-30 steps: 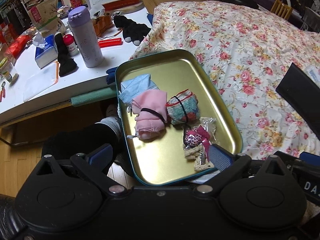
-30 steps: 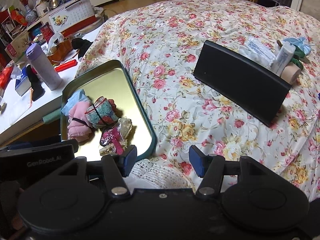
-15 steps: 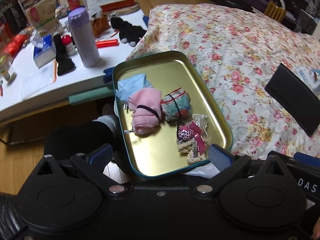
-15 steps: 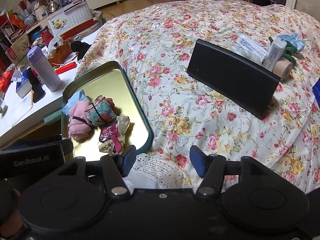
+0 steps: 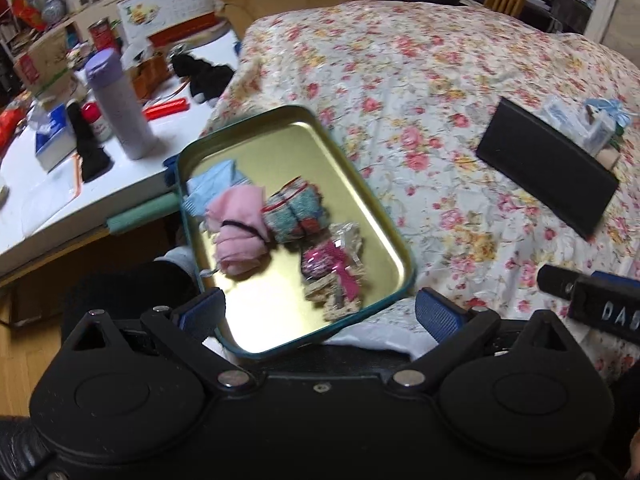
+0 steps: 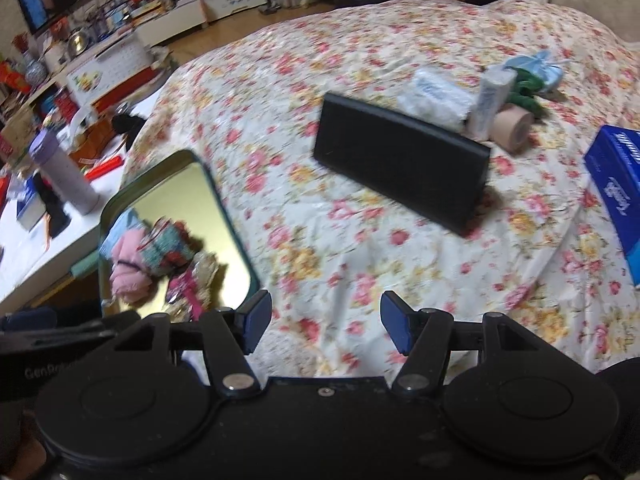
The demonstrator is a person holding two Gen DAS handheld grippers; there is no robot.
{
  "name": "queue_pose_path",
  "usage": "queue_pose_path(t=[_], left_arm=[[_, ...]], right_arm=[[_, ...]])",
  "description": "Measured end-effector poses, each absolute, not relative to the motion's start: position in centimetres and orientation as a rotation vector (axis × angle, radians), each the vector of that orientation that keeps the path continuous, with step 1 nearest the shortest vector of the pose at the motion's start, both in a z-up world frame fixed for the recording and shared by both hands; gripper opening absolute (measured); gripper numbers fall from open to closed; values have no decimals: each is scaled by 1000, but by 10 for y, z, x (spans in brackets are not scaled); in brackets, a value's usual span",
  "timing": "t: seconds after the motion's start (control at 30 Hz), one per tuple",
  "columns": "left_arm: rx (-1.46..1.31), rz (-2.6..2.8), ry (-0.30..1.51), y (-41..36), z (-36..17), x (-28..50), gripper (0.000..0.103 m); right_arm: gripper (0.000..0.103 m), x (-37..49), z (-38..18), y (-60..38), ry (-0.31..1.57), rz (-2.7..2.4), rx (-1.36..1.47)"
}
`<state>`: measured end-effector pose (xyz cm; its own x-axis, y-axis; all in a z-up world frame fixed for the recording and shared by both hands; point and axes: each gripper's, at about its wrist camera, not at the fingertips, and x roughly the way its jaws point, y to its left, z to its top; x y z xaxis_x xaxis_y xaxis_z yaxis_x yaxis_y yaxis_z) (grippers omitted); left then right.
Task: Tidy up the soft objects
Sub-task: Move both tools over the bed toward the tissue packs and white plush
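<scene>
Left gripper (image 5: 318,316) spread wide, empty, over near end of gold tray (image 5: 352,176) on floral bedspread (image 5: 440,80) — pink bundle (image 5: 240,232), teal bundle (image 5: 296,216) inside. Right gripper (image 6: 324,322) likewise released, empty, above bedspread — black case (image 6: 400,164) ahead.

Bare floral bedspread (image 6: 320,240) ahead of right gripper (image 6: 324,326), passable as far as upright black case (image 6: 400,168). Behind case, tube (image 6: 490,100) and tape roll (image 6: 514,124) crowded together. Blue box (image 6: 616,196) blocking far right. Tin tray (image 5: 360,184) edging left side, bundles heaped inside.
</scene>
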<state>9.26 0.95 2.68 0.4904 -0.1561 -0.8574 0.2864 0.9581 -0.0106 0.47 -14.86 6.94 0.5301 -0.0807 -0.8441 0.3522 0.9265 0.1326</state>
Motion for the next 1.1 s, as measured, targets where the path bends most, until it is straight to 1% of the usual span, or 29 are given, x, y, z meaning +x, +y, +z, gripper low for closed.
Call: queue_pose_path(t=[0.4, 0.73, 0.93, 1.1], left_arm=[[257, -364, 910, -49, 55, 93, 97], [315, -455, 865, -98, 71, 100, 97], [347, -468, 861, -119, 73, 109, 97], [357, -475, 868, -130, 73, 118, 97]], right_arm=[[61, 1, 97, -248, 874, -477, 359], [62, 7, 119, -327, 793, -634, 408], [62, 32, 115, -362, 776, -683, 477], [62, 60, 98, -373, 811, -705, 476]])
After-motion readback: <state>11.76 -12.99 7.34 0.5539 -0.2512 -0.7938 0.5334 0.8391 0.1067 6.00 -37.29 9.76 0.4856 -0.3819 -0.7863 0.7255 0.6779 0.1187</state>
